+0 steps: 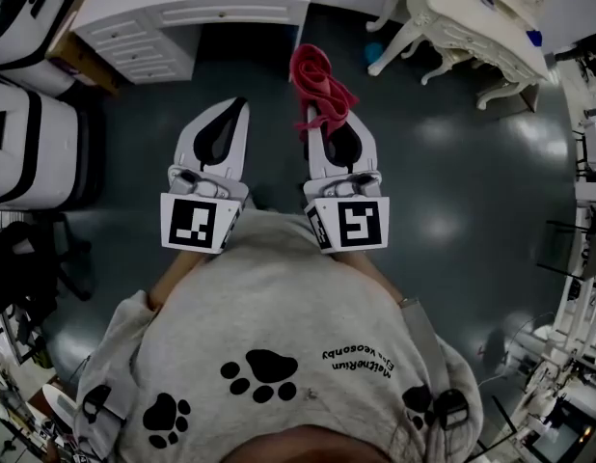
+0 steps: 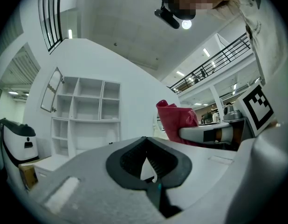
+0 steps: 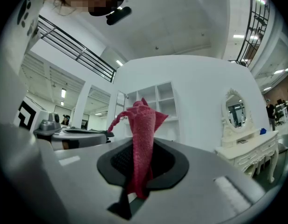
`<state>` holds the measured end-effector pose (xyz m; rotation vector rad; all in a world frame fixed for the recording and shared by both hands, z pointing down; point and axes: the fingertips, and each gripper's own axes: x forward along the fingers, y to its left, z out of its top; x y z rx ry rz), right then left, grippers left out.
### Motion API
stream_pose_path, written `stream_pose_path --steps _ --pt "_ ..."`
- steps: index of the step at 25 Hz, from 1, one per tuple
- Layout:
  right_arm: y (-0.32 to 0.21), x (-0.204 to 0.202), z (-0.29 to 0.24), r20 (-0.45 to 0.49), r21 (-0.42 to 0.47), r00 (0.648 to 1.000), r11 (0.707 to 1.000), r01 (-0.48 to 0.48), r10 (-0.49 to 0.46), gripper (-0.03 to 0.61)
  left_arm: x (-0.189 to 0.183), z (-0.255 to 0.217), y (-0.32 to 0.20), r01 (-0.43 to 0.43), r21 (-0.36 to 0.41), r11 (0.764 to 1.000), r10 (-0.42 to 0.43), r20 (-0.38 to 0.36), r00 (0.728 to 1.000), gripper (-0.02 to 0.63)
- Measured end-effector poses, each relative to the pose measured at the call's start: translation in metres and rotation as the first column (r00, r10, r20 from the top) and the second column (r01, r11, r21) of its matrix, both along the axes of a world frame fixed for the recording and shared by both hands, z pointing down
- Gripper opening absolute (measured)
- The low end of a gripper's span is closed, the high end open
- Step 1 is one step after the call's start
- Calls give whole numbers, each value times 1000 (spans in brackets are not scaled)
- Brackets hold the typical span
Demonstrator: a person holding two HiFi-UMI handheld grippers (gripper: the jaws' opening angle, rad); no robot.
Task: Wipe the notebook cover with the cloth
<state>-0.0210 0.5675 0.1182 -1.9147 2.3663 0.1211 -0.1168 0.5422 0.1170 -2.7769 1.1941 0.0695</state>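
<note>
The right gripper's [image 3: 141,171] jaws are closed on the red cloth [image 3: 143,134], pinching it near its lower end. The rest of the cloth stands up past the jaw tips in a crumpled bunch. In the head view the cloth [image 1: 319,80] sticks out at the far end of the right gripper [image 1: 327,128], above the dark floor [image 1: 452,162].

Just to its left, the left gripper [image 2: 148,164] has its jaws pressed together with nothing between them. Both grippers are held side by side, close to the person's grey paw-print sweatshirt [image 1: 269,355].

A white drawer cabinet [image 1: 182,17] stands at far left and a white dressing table [image 1: 472,17] at far right. Neither is touching the grippers.
</note>
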Motion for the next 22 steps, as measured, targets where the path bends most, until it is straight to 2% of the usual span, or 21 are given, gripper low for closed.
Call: stream_pose_path --steps 10,22 --pt "-61 6 10 4 -7 1000 1000 -4 4 49 0 12 -64 14 -15 1000 -15 -11 1000 -2" --pt "-191 10 15 4 -16 999 999 -45 45 49 8 15 -199 -34 -32 999 34 -2 999 -2"
